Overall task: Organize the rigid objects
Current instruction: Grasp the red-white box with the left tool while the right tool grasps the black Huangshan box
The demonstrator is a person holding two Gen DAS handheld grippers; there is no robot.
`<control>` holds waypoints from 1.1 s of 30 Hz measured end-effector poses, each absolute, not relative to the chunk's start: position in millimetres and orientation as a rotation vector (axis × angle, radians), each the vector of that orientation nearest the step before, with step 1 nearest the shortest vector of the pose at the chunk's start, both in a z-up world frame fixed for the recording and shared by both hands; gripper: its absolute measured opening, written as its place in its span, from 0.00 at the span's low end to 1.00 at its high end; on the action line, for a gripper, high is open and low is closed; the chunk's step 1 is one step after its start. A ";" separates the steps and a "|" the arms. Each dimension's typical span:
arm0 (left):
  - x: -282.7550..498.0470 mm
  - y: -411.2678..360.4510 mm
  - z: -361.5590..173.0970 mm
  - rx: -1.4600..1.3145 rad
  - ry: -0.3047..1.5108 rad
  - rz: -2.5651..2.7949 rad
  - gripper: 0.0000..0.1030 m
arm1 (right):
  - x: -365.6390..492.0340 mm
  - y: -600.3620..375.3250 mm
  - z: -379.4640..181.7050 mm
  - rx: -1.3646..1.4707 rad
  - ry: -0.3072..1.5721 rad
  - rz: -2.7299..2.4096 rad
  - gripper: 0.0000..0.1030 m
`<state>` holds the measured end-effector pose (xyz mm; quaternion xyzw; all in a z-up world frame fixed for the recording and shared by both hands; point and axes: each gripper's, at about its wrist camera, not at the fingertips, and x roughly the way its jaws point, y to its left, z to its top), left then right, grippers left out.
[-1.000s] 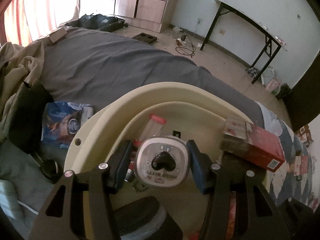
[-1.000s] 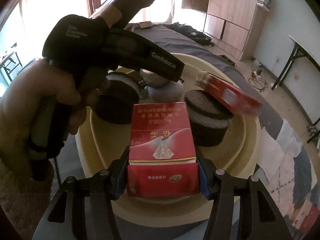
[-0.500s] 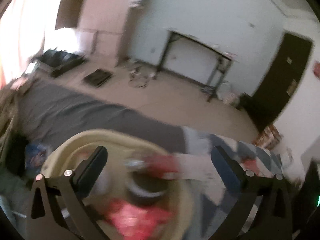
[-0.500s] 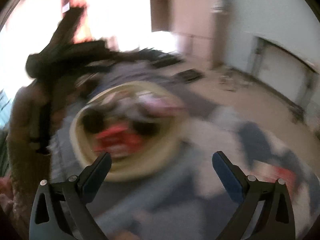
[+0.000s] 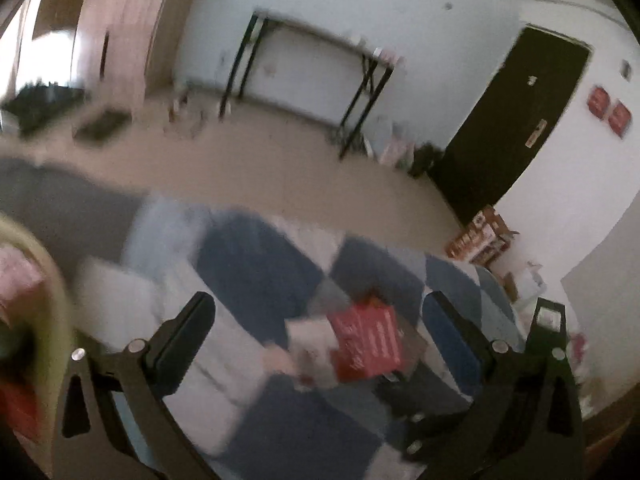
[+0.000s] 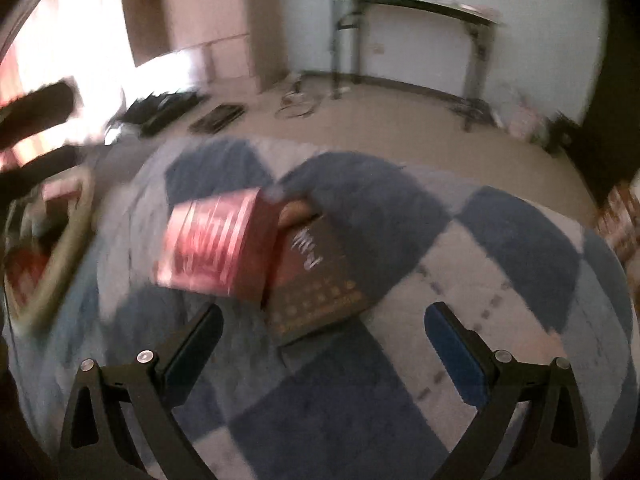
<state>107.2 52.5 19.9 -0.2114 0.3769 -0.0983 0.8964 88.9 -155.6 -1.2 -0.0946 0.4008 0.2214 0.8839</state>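
On the checked blanket (image 6: 460,264), two boxes (image 6: 216,248) side by side and touching, the left one (image 6: 216,248) tilted against the right one (image 6: 320,280). Far to their left, at the frame edge, a basin (image 6: 68,240) with more boxes inside. Beyond the bed, bare floor, then a folding table (image 6: 420,4) against the back wall.

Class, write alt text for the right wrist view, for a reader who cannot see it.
A blurred red box and a dark brown box lie side by side on a blue-and-white checked blanket, just beyond the open, empty right tongs. A cream basin sits at the left edge, a black-legged table stands by the far wall.
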 end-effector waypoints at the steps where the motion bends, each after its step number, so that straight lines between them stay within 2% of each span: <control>1: 110.2 46.5 12.2 -0.465 0.817 -0.206 1.00 | 87.4 -155.2 -5.0 -0.227 0.813 0.492 1.00; 12: 123.0 12.4 -20.5 -0.501 0.959 -0.308 1.00 | 91.5 -158.0 -30.3 -0.283 0.686 0.537 1.00; 20: 130.8 0.9 -37.4 -0.431 0.971 -0.310 1.00 | 95.6 -144.5 -43.9 -0.327 0.682 0.545 1.00; 21: 129.3 1.0 -38.4 -0.425 0.957 -0.315 0.99 | 96.8 -142.4 -46.0 -0.335 0.686 0.547 0.98; 22: 129.3 2.3 -39.2 -0.430 0.943 -0.317 0.94 | 97.4 -141.3 -46.8 -0.336 0.689 0.558 0.90; 23: 128.8 5.3 -38.6 -0.438 0.932 -0.313 0.91 | 97.2 -140.8 -46.7 -0.334 0.688 0.573 0.76; 25: 127.9 11.8 -36.6 -0.458 0.916 -0.343 0.91 | 96.4 -141.4 -44.7 -0.319 0.678 0.599 0.57; 29: 117.9 37.4 -4.5 -0.417 0.807 -0.359 0.90 | 96.5 -147.3 -40.3 -0.277 0.664 0.611 0.56; 33: 83.3 88.5 63.0 -0.292 0.635 -0.224 0.90 | 83.7 -155.5 -15.2 -0.174 0.573 0.646 0.56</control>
